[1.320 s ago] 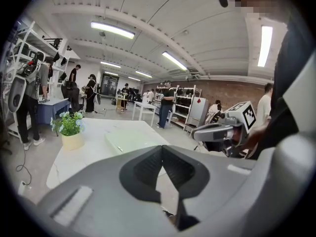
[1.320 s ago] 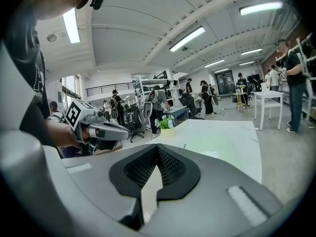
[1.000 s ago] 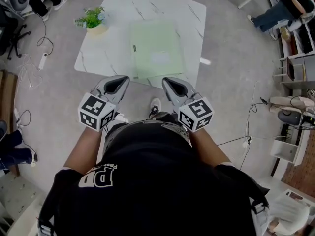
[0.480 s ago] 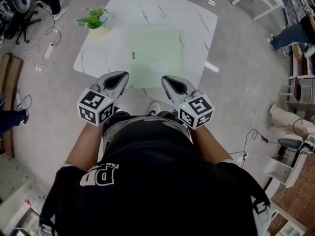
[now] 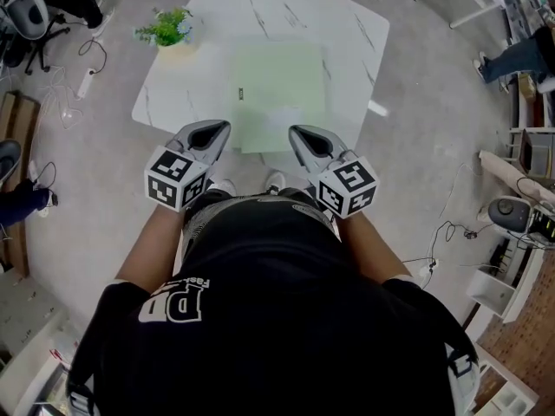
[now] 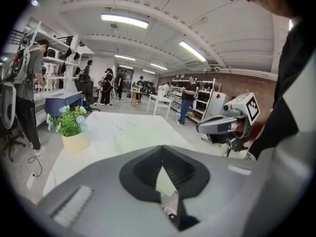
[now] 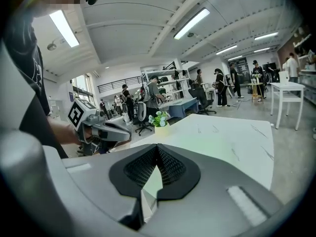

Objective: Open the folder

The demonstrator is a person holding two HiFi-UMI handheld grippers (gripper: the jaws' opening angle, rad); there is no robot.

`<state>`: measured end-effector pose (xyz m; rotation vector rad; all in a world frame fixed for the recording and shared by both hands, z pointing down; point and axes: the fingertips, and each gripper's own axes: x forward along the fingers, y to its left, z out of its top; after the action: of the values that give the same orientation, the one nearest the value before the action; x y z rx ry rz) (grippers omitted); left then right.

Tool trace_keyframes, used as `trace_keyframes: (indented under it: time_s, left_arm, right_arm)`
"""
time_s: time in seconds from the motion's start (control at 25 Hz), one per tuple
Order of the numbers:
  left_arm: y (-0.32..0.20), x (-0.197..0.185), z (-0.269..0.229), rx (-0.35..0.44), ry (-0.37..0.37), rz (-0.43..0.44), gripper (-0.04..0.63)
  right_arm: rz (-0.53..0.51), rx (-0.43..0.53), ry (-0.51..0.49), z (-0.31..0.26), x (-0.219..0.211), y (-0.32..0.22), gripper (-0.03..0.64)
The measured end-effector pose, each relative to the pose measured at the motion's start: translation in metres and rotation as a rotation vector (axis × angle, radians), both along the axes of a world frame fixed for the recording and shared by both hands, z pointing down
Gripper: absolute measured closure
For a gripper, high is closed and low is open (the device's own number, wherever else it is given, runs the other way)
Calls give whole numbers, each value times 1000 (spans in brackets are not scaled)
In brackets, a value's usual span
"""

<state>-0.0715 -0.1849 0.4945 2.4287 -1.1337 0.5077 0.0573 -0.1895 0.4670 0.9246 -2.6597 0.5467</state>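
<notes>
Grey floor (image 5: 416,137), white marble table (image 5: 260,16), ceiling strip lights (image 6: 124,19), brick wall (image 6: 247,83)

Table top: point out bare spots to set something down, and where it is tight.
Table: widest bare marble lies at the far end, beyond the green folder. A narrower strip runs between the folder and the right edge. Left of the folder, marble is bare on the near side of the potted plant. Tightest is the near edge, where the folder comes right up.

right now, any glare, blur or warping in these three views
Head view: evenly lit and sharp, but the pale folder nearly washes into the white table. Left gripper view: strong fisheye, dark corners, ceiling lights glaring. Right gripper view: the same.
</notes>
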Motion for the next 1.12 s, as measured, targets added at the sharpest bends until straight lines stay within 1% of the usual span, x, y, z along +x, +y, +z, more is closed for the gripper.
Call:
trace_keyframes:
  time_s: [0.16,0.4,0.6,0.8,1.12]
  left_arm:
    - [-7,-7,-3,15,-5,32,540]
    - [-2,-7,12,8,-25,79,541]
    - [5,0,33,-33,-37,115,540]
    - [9,6,61,-77,-65,149,540]
    - [14,15,113,-145,-152,228,540]
  right_arm:
    - [37,2,11,-1,-4,-1,617]
    - [60,13,45,1,-6,6,617]
    - [85,-11,60,8,-4,14,617]
    - [90,-9,64,8,-6,20,617]
    - [99,2,71,6,-5,20,617]
